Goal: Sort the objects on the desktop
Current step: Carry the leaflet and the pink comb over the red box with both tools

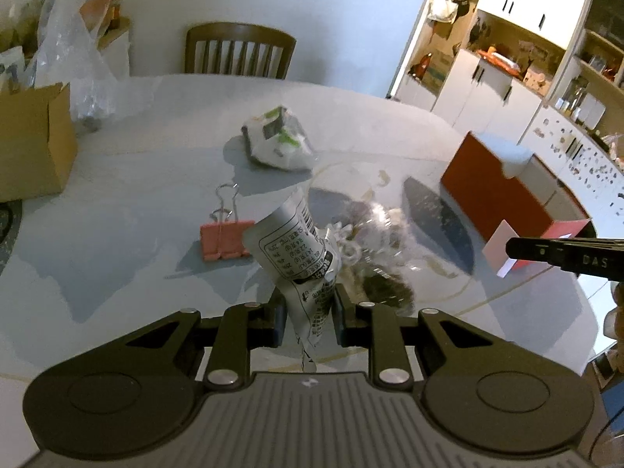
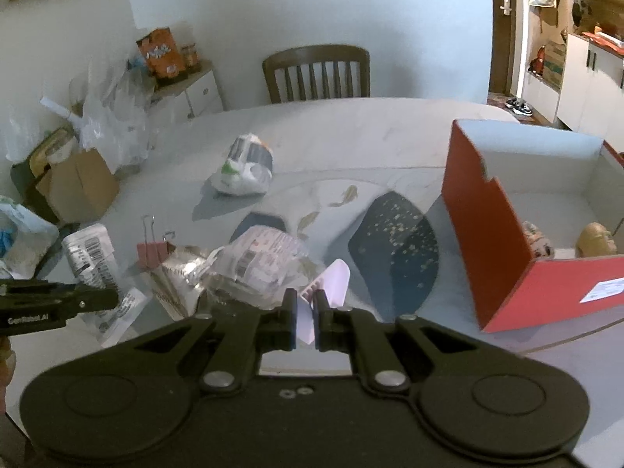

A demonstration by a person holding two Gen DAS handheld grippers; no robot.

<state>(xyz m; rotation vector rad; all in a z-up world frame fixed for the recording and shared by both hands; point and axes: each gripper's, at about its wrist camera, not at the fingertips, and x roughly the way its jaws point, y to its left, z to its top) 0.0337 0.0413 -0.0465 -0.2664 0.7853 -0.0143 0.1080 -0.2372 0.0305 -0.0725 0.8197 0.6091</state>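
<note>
My left gripper (image 1: 309,312) is shut on a silver printed packet (image 1: 300,249) and holds it above the table. My right gripper (image 2: 305,314) is shut on a white and pink card (image 2: 331,288); the card also shows in the left wrist view (image 1: 501,247). A pink binder clip (image 1: 222,240) lies on the table left of the packet. A crumpled clear wrapper (image 1: 374,241) lies behind it. A white and green bag (image 1: 279,140) sits farther back. A red open box (image 2: 507,234) stands at the right with two small items inside.
A brown cardboard box (image 1: 31,140) and plastic bags (image 1: 74,50) stand at the table's left. A wooden chair (image 1: 238,50) is behind the table. Shelves and cabinets (image 1: 507,58) fill the right background. A dark patterned patch (image 2: 394,245) marks the tabletop.
</note>
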